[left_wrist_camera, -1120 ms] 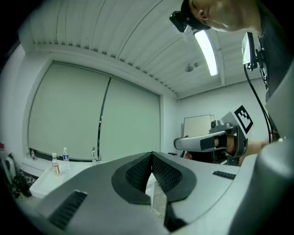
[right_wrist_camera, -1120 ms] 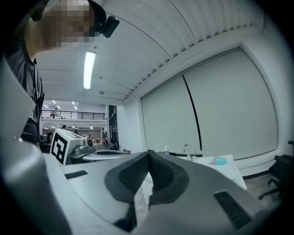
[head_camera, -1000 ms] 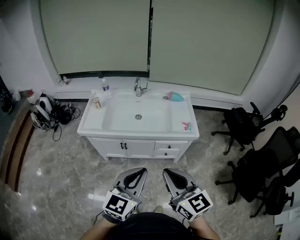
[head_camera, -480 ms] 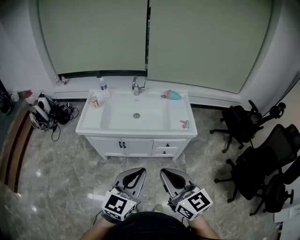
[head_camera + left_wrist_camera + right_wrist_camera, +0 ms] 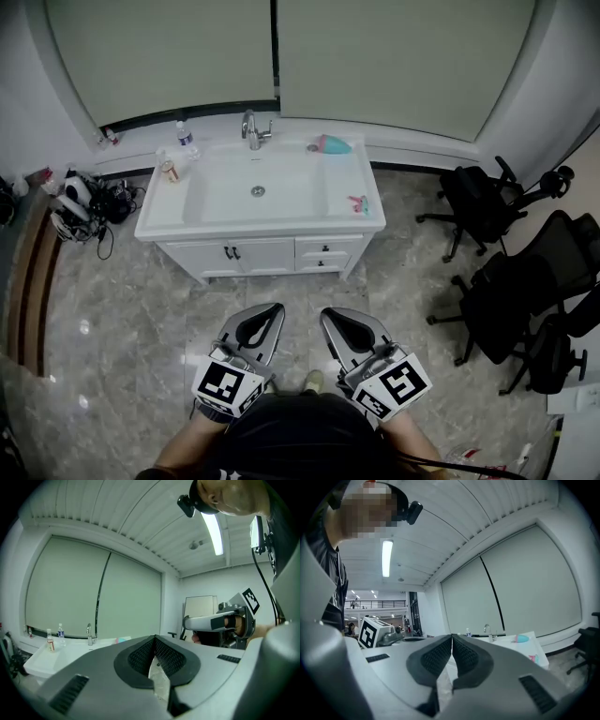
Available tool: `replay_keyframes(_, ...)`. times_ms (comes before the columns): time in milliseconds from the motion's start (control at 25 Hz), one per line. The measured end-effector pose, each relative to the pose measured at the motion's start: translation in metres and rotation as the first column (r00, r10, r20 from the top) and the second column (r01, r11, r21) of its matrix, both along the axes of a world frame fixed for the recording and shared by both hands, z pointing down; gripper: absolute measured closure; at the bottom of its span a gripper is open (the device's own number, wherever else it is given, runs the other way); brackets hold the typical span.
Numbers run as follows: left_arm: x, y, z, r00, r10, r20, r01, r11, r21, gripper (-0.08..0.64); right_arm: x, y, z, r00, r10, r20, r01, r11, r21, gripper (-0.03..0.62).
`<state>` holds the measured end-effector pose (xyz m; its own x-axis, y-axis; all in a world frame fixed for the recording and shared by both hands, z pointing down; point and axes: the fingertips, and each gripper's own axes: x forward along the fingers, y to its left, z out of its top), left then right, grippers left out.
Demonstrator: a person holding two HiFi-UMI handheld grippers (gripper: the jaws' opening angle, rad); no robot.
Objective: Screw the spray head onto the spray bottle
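A white sink vanity (image 5: 169,225) stands a few steps ahead. A teal bottle-like object (image 5: 331,144) lies at its back right by the wall. A small pink and teal piece (image 5: 359,203) lies on the right front of the counter. Both grippers are held low, close to the person's body and far from the vanity. My left gripper (image 5: 266,315) is shut and holds nothing, and so is my right gripper (image 5: 337,319). In the left gripper view the pads (image 5: 140,656) meet; in the right gripper view the pads (image 5: 436,657) touch too.
A faucet (image 5: 250,130) stands at the basin's back. A clear water bottle (image 5: 185,135) and a small brown bottle (image 5: 170,171) stand at the back left. Black office chairs (image 5: 520,291) crowd the right side. Cables and gear (image 5: 80,202) lie on the marble floor at left.
The vanity has shifted up and to the left in the head view and looks slightly turned. Both grippers stay shut, side by side in front of the body.
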<state>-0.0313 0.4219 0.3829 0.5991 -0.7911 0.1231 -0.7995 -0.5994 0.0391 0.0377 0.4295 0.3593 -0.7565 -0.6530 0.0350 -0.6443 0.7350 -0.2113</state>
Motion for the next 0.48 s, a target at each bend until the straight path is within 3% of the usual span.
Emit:
replay_keyframes(280,0.020,-0.019,0.014,0.998,-0.061,0.002,0.061,0.997,-0.039,0.557,0.049,-0.014,0.016,0.999,0.034,0.031,-0.033,0.999,-0.031,0.591)
replay_keyframes(480,0.043,-0.024,0.020,0.998,-0.061,0.021,0.062,0.997,-0.051,0.557,0.072,-0.026,0.022,0.998,0.035,0.046,-0.033,0.999,-0.041,0.591)
